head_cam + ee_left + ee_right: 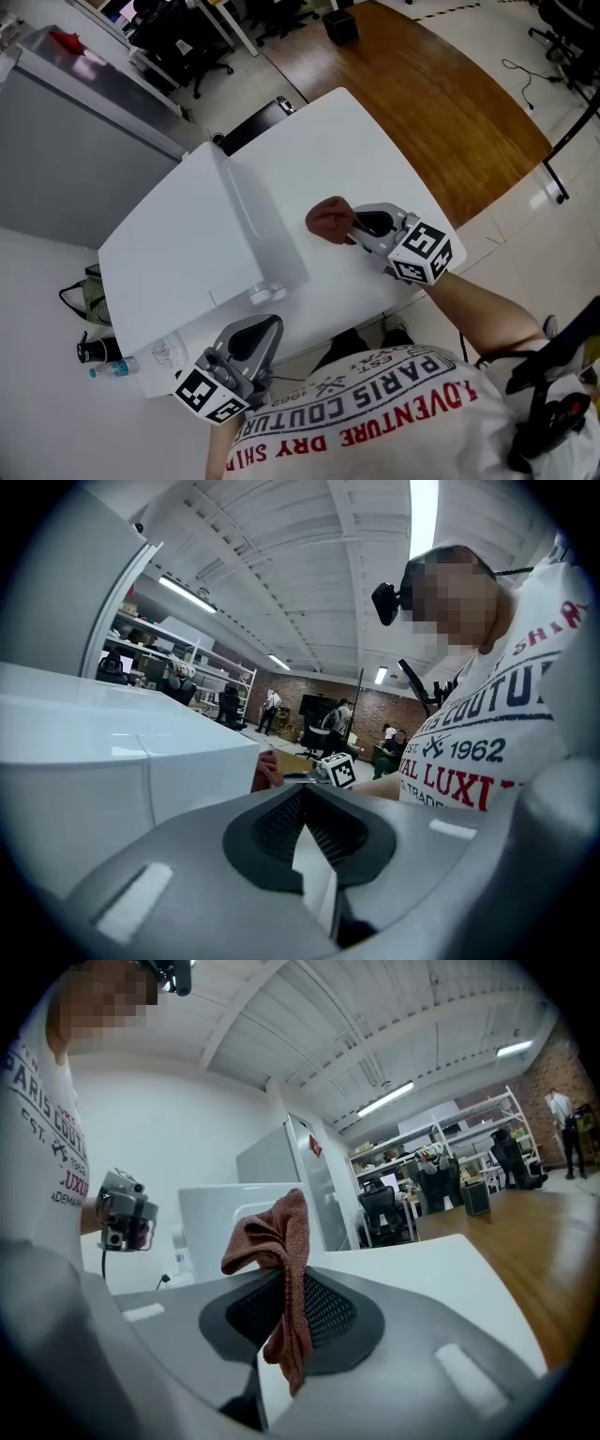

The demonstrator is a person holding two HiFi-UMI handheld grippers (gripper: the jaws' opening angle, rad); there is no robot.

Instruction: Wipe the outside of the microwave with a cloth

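Observation:
A white microwave (187, 253) stands on the left part of the white table (366, 141). It also shows as a white box (94, 752) in the left gripper view and behind the cloth (211, 1213) in the right gripper view. My right gripper (361, 225) is shut on a reddish-brown cloth (326, 221), just right of the microwave's front face and apart from it. The cloth (281, 1241) bunches above the shut jaws and hangs down between them. My left gripper (262, 330) is shut on nothing by the microwave's near corner, at the table's front edge.
A clear bottle (117, 368) and a dark bag (89, 295) lie on the floor at the left. A grey cabinet (75, 141) stands behind the microwave. Wooden floor (441, 103) with a black box (339, 23) and office chairs (187, 37) lies beyond the table.

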